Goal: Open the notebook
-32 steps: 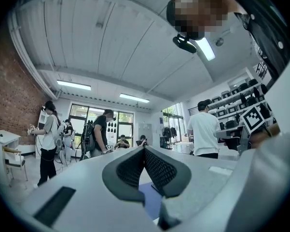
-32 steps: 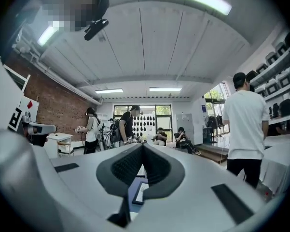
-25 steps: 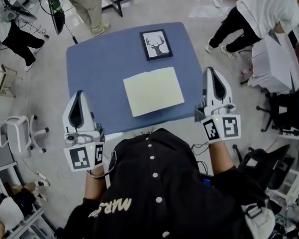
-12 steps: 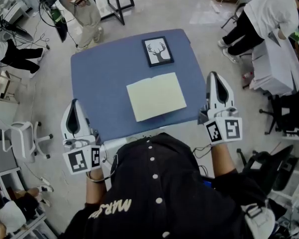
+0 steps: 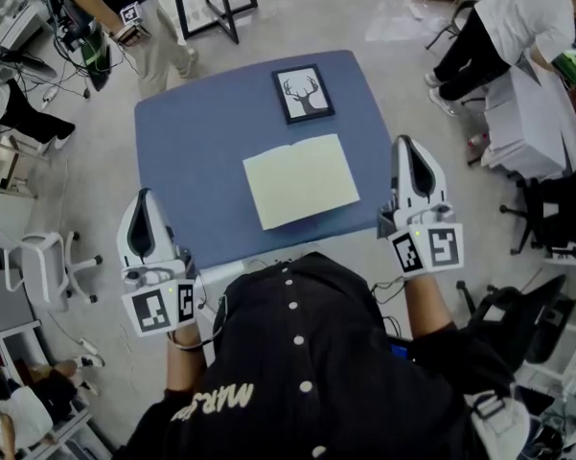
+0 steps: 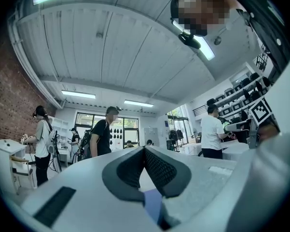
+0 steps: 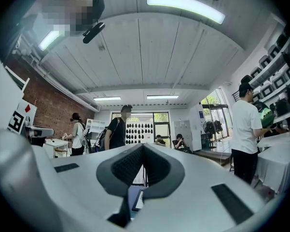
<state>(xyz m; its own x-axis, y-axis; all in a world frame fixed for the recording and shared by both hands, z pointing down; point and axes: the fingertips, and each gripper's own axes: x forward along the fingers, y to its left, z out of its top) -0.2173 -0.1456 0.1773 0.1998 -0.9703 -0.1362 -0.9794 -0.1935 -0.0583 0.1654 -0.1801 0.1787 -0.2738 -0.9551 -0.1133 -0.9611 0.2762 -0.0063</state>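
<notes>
A pale yellow notebook (image 5: 300, 180) lies flat in the middle of the blue table (image 5: 187, 142), a thin crease running along its far edge. My left gripper (image 5: 146, 196) hovers off the table's near left corner, its jaws shut with nothing between them; in the left gripper view they meet at the left gripper (image 6: 145, 149). My right gripper (image 5: 409, 144) is at the table's right edge, also shut and empty, and the right gripper view shows the same at the right gripper (image 7: 143, 147). Both grippers are apart from the notebook and point away from me, about level.
A black-framed deer picture (image 5: 303, 92) lies at the table's far side beyond the notebook. Several people stand around the table, one in white at the right (image 5: 518, 17). An office chair (image 5: 38, 262) is on the left and a white-covered bench (image 5: 529, 123) on the right.
Both grippers stay about where they were, still shut. The head view has shifted slightly, and the people beyond the table have moved.
</notes>
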